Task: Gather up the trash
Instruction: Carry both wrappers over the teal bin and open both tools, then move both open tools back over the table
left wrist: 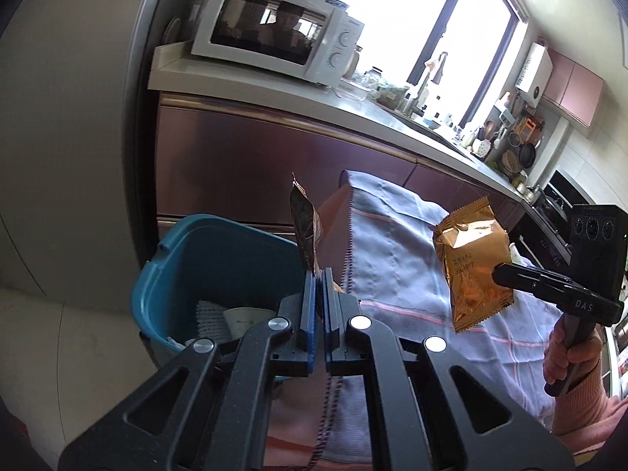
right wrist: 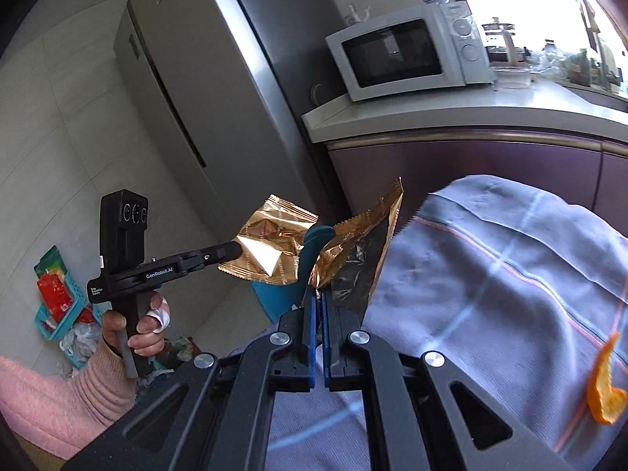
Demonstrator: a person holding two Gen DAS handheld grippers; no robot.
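My left gripper (left wrist: 318, 274) is shut on the corner of a gold and dark snack wrapper (left wrist: 306, 231), held up just right of the blue trash bin (left wrist: 204, 267). In the bin lie white paper scraps (left wrist: 219, 318). My right gripper (right wrist: 318, 294) is shut on a second gold wrapper (right wrist: 361, 247) above the edge of the cloth-covered table (right wrist: 490, 274). In the left wrist view that wrapper (left wrist: 471, 267) hangs from the right gripper (left wrist: 498, 274) over the cloth. In the right wrist view the left gripper (right wrist: 235, 251) holds its wrapper (right wrist: 271, 251) in front of the bin (right wrist: 274, 294).
An orange peel (right wrist: 604, 392) lies on the cloth at the right. A microwave (left wrist: 274, 35) stands on the kitchen counter (left wrist: 392, 114) behind the table, with a tall fridge (right wrist: 188, 90) to its left. A teal basket (right wrist: 59, 306) with packets sits on the floor.
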